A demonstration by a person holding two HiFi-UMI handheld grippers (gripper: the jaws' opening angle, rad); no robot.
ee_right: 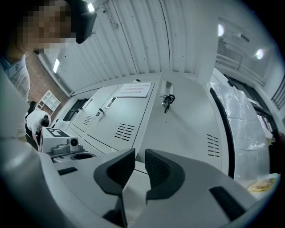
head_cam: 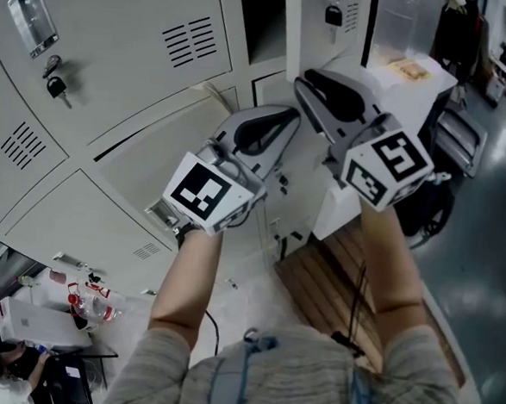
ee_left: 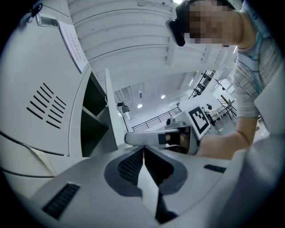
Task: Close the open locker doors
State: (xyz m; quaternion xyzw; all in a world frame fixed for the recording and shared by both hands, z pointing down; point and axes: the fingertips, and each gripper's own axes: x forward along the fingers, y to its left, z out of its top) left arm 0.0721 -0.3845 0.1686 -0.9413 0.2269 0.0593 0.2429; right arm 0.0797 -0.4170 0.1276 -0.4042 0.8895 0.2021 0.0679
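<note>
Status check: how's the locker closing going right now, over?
Left hand-held gripper shut, empty. Right hand-held gripper slightly open, empty. Locker door open, neither gripper touching it. Nothing seen blocking it.

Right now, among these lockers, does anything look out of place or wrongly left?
Yes. One locker door stands open and shows its dark compartment, while the door beside it is shut. Also, a key hangs in the lock of a shut door at the head view's left.
</note>
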